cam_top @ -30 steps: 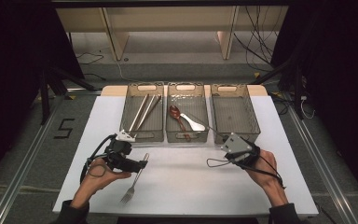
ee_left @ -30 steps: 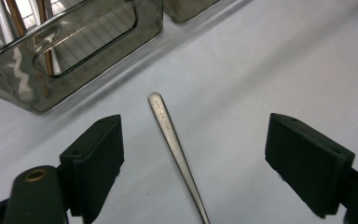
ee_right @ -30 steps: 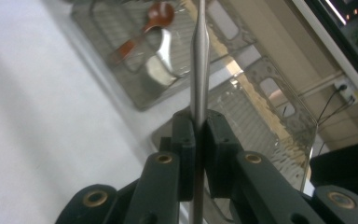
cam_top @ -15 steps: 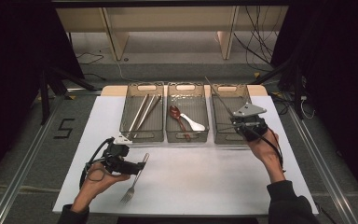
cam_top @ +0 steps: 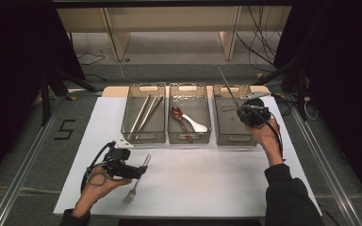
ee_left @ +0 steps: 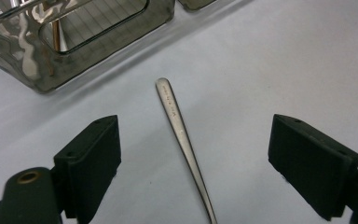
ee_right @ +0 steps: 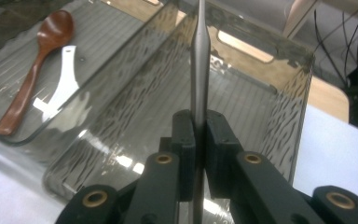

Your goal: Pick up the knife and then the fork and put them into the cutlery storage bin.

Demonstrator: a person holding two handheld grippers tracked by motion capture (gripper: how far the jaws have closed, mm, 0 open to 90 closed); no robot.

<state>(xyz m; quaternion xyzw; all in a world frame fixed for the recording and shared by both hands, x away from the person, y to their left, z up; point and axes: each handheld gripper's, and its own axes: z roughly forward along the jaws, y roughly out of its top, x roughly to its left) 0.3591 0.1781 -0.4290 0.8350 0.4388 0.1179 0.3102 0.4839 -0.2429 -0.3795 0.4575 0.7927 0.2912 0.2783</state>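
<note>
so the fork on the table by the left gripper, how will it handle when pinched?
Fork: polished metal handle, so probably stiff but slippery between the pads. It lies flat on the white table, thin, likely hard to get under. Left gripper straddles it open.

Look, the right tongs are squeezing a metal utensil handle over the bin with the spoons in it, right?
Not quite. The right tongs do squeeze a metal utensil handle, but they hold it over the rightmost bin, not the middle bin, where the brown spoon and white spoon lie. The high view shows this, and the right gripper view shows the spoons one bin over.
</note>
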